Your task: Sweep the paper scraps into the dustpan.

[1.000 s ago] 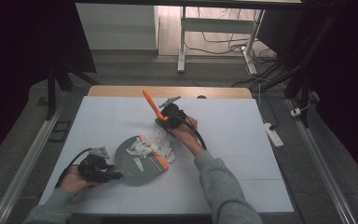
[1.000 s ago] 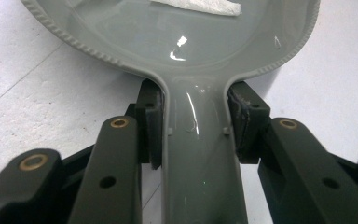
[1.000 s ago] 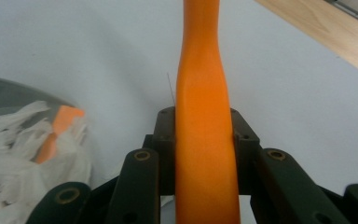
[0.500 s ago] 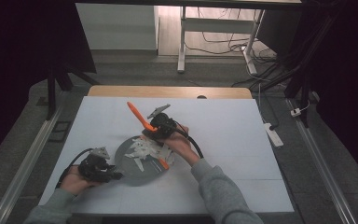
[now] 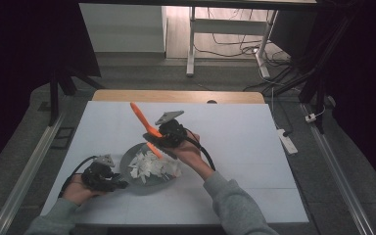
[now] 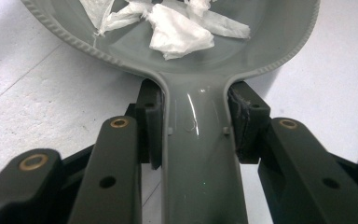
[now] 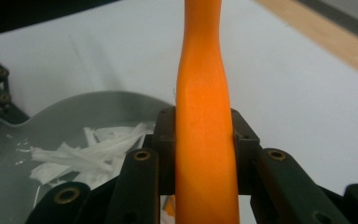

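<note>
Left gripper [image 5: 120, 184]: clamped on the flat handle [image 6: 200, 168] of the grey plastic pan, one jaw on each edge of it, low at the near left of the table.
Grey plastic pan [image 5: 127, 164]: round, shallow, with a beaded rim; it lies on the table's white top between the two hands.
White paper scraps [image 5: 152, 166]: torn pieces heaped loosely inside the pan, seen close in the left gripper view [image 6: 179, 32].
Right gripper [image 5: 152, 140]: closed on the orange plastic spatula, held above the pan's far edge.
Orange plastic spatula [image 5: 144, 123]: gripped partway along; its long handle slants up and away to the far left, its lower end points down at the scraps. In the right gripper view the orange shaft [image 7: 205, 130] runs straight up between the jaws.
Table [image 5: 235, 142]: white sheet with a wooden strip along the far edge.
</note>
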`<state>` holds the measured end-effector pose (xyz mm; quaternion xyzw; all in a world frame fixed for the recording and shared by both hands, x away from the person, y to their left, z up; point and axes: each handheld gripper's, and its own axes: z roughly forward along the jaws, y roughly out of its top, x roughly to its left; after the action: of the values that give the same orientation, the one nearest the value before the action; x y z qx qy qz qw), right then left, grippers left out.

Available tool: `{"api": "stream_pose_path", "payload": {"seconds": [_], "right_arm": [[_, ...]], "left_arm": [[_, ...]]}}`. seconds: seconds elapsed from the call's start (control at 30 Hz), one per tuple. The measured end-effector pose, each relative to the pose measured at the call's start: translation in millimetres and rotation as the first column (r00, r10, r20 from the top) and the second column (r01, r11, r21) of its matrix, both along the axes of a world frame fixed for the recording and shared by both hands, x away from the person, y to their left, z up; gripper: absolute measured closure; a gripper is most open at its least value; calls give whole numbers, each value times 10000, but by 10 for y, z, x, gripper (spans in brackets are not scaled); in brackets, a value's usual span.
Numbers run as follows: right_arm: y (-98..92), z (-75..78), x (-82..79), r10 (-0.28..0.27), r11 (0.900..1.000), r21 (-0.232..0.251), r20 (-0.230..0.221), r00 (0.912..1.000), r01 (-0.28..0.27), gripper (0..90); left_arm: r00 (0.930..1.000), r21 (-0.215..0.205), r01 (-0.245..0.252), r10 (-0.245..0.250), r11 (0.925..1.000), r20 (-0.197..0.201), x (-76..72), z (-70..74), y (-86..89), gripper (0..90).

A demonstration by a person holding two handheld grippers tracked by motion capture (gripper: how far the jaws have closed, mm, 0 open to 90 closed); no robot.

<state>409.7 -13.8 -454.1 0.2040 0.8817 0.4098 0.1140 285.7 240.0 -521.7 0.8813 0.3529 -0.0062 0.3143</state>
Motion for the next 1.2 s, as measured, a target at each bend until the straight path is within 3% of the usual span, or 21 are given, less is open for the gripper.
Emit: {"api": "stream_pose_path", "payload": {"seconds": [0.17, 0.4, 0.53, 0.67, 0.73, 0.83, 1.1, 1.2], "right_arm": [[-235, 109, 41, -719, 9958, 581, 139, 9973, 710, 698], [-603, 125, 62, -1504, 9842, 937, -63, 9886, 1503, 698], [-771, 91, 43, -1958, 9761, 926, -197, 9804, 1968, 698], [-898, 14, 7, -2599, 9604, 890, -543, 9641, 2639, 698], [-937, -45, -16, -2876, 9530, 780, -720, 9550, 2928, 698], [-978, -131, -40, -3019, 9488, 669, -954, 9485, 3087, 698], [-933, -278, -67, -3158, 9455, 398, -1298, 9399, 3232, 698], [-877, -307, -71, -3087, 9479, 365, -1400, 9408, 3165, 698]], "left_arm": [[10000, -25, 23, -23, 10000, 0, -5, -3, 3, 614], [10000, -17, 62, -62, 10000, -27, -15, 1, 6, 614], [10000, 1, 55, -55, 10000, -14, -22, 4, 1, 614], [10000, 3, 51, -51, 10000, -24, -35, 8, -6, 614], [10000, 11, 50, -50, 10000, -37, -40, 10, -11, 614], [10000, 15, 26, -26, 10000, -19, -51, 12, -22, 614], [10000, 91, 55, -55, 9999, 58, -72, 27, -72, 614], [10000, 66, 62, -62, 10000, 33, -73, 26, -84, 614]]}}
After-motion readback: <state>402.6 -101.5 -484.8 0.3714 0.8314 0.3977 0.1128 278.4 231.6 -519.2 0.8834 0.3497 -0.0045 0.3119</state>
